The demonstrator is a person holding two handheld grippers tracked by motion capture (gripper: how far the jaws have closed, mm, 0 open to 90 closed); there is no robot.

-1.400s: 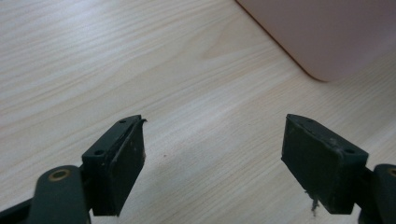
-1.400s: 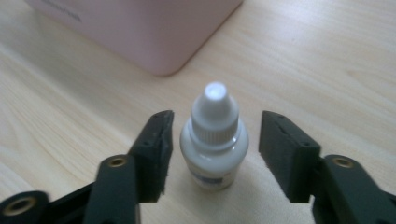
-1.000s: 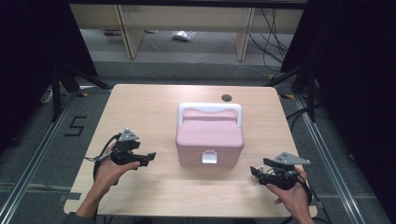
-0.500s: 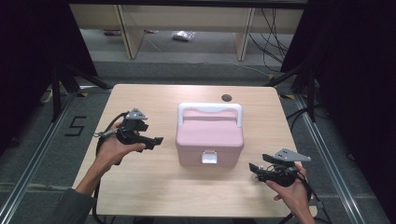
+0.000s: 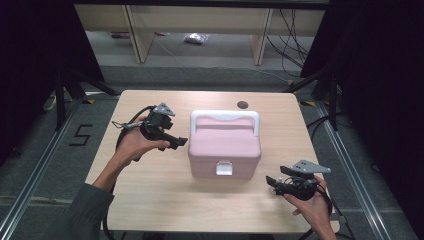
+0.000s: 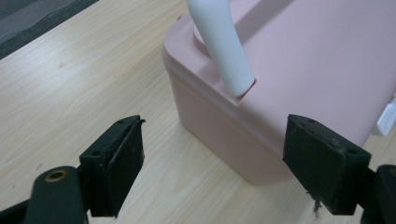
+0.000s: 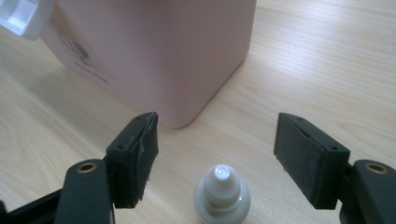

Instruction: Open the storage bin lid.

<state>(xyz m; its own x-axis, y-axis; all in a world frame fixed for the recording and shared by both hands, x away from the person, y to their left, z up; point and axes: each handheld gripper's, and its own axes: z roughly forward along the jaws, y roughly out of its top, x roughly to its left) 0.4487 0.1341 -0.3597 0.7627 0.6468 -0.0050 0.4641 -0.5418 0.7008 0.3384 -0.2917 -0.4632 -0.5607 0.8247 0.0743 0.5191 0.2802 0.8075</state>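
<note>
The pink plastic box with a white handle (image 5: pixel 225 142) sits mid-table on the light wooden table (image 5: pixel 150 200). Your left gripper (image 5: pixel 181 142) hangs just beside its left wall, jaws spread wide and empty. Your right gripper (image 5: pixel 271 182) is near the table's front right, jaws likewise parted, gripping nothing. Its own view shows a small white-capped bottle (image 7: pixel 222 191) on the table between the jaws, unseen from above, plus faint print (image 7: pixel 77 51) on the box, too small to read. A "5" (image 5: pixel 81 135) marks the floor.

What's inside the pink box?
Nobody can see inside: the pink box is shut, its lid down and white latch at the front. On top lies only its white handle.
</note>
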